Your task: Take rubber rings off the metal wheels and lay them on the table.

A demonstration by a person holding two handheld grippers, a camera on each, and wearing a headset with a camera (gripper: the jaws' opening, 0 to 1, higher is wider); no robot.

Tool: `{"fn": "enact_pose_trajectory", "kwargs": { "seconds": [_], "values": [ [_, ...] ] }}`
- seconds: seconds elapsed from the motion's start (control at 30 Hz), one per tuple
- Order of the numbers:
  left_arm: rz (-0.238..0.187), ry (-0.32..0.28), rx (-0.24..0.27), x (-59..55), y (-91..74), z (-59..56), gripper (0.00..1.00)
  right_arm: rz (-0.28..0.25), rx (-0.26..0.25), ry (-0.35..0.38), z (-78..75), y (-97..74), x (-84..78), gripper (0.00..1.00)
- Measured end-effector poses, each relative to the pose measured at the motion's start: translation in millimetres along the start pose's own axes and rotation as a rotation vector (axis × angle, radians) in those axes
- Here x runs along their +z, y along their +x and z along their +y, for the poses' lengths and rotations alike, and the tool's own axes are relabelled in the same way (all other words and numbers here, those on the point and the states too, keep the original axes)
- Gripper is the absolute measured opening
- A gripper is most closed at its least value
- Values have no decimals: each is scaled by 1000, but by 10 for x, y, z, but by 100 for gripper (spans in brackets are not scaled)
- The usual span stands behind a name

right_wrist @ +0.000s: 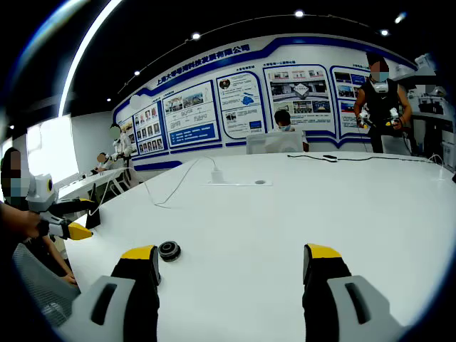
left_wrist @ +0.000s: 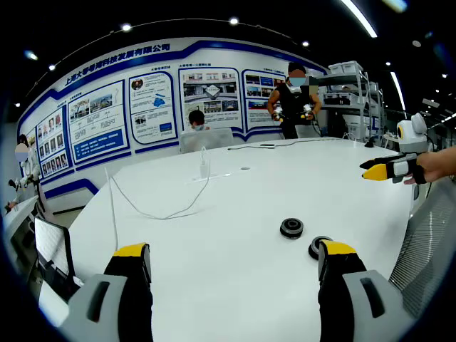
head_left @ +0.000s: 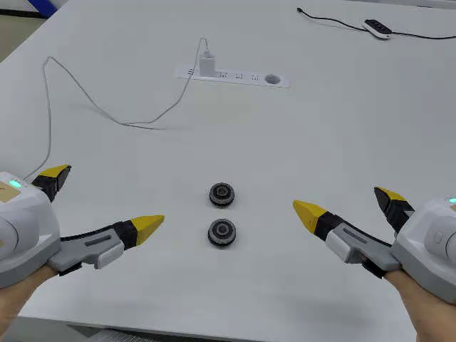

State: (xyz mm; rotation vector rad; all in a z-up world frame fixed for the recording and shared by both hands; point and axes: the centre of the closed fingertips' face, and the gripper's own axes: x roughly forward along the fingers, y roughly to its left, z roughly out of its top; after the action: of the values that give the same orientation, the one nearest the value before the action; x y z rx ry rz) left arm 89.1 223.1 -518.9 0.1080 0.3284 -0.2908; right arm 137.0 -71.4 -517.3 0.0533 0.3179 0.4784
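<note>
Two small metal wheels with black rubber rings lie flat on the white table, the far wheel (head_left: pixel 222 194) just behind the near wheel (head_left: pixel 222 232). My left gripper (head_left: pixel 107 199) is open, a short way left of them. My right gripper (head_left: pixel 344 201) is open, a similar way off to their right. Neither touches a wheel. In the left gripper view both wheels, far (left_wrist: pixel 291 228) and near (left_wrist: pixel 318 246), sit ahead of my open left gripper (left_wrist: pixel 234 251), close to its right jaw. In the right gripper view one wheel (right_wrist: pixel 169 250) lies just beyond the left jaw of my open right gripper (right_wrist: pixel 230 252).
A white power strip (head_left: pixel 235 75) with a plugged charger and a thin cable (head_left: pixel 85 92) lies further back on the table. A small remote (head_left: pixel 377 28) with a black cord is at the far right. People stand and sit beyond the table (left_wrist: pixel 292 92).
</note>
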Motion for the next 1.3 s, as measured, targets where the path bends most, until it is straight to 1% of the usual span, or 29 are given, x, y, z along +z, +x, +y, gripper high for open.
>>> {"fn": "enact_pose_trajectory", "kwargs": {
  "seconds": [0.37,0.53,0.87,1.0,1.13,1.3],
  "values": [
    [-5,-9,10,3,-14,16,100,-3,-11,0,-26,-8,12,84],
    [-7,-11,16,3,-26,29,100,-7,-8,13,-16,-2,12,84],
    [-3,-13,18,-15,-26,31,100,-6,5,13,30,24,24,84],
    [-1,-17,13,-26,-18,22,100,-4,8,13,41,23,12,84],
    [8,-6,0,-41,-3,8,100,1,10,17,57,20,3,84],
    [9,3,-10,-17,32,18,100,14,17,19,72,14,-28,82]
  ]
}}
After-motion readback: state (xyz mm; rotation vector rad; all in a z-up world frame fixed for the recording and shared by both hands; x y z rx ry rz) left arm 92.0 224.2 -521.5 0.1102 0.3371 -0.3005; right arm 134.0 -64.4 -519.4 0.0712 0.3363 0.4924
